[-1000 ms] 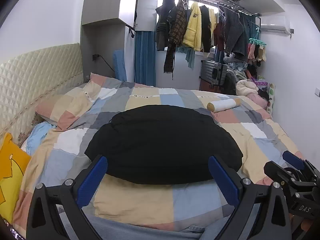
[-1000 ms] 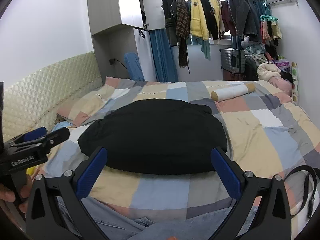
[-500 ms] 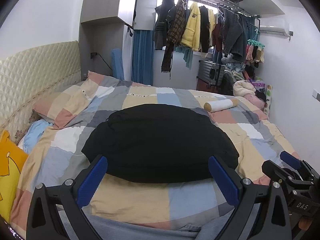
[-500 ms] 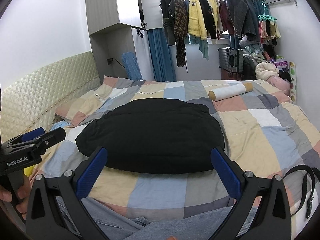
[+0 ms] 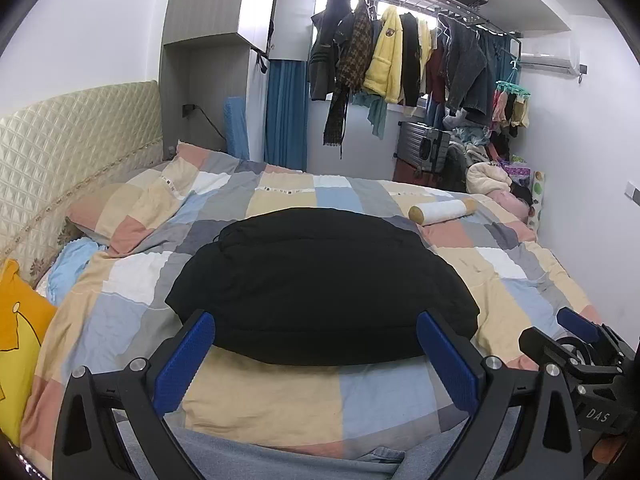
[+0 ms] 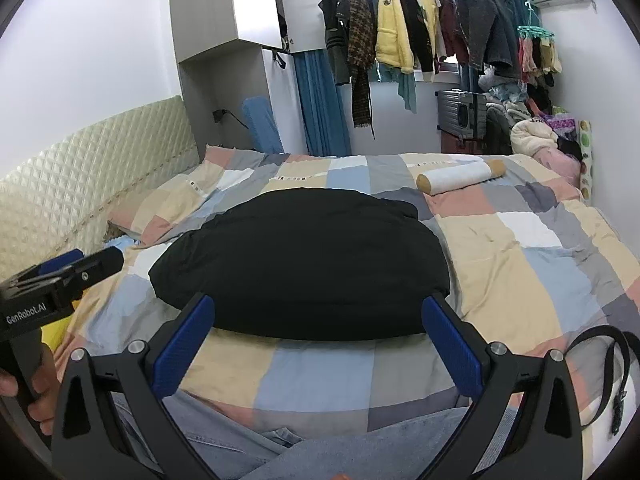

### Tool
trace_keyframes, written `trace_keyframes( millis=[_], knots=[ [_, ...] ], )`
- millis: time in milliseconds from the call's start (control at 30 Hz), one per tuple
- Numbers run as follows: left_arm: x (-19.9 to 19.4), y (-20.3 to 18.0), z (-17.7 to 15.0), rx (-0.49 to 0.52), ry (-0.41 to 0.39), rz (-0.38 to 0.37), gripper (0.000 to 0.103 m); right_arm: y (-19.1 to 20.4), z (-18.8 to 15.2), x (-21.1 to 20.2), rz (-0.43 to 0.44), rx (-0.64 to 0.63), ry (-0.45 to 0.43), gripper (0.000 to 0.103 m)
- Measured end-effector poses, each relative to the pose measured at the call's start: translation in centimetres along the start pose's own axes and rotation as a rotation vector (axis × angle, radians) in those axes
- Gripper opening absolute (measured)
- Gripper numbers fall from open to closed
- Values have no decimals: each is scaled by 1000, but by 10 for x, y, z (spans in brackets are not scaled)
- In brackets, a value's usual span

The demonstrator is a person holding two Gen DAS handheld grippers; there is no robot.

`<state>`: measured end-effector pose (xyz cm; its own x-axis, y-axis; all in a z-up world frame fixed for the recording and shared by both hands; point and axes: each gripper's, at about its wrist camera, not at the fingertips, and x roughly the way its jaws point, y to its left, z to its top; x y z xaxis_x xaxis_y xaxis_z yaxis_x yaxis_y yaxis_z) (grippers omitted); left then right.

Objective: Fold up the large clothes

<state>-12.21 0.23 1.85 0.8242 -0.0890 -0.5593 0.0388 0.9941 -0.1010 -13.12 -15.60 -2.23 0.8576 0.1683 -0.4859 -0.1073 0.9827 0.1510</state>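
Left wrist view. Black garment (image 5: 320, 280): lay bundled at centre of bed (image 5: 280, 400), on the patchwork quilt, judged already folded into a compact mound. Left gripper (image 5: 316, 356): jaws released wide, nothing between them, held short of the garment's near edge, likely pulled back to survey the result. Right gripper (image 5: 580, 344): seen at 4 o'clock, well apart from the cloth; jaw state not readable here. White roll (image 5: 444, 211): at 1 o'clock beyond the garment, out of the working area.

Right wrist view. Same garment (image 6: 300, 264) at centre. Right gripper (image 6: 318, 344): jaws released, empty. Left gripper (image 6: 72, 268): at 9 o'clock. Black strap (image 6: 600, 376): at 4 o'clock on quilt.
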Motion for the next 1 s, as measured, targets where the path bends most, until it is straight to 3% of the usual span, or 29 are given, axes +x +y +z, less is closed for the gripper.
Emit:
trace_keyframes(
  millis=[1000],
  knots=[
    [1, 5, -7, -1, 5, -21, 102, 0, -3, -5, -20, -4, -3, 103]
  ],
)
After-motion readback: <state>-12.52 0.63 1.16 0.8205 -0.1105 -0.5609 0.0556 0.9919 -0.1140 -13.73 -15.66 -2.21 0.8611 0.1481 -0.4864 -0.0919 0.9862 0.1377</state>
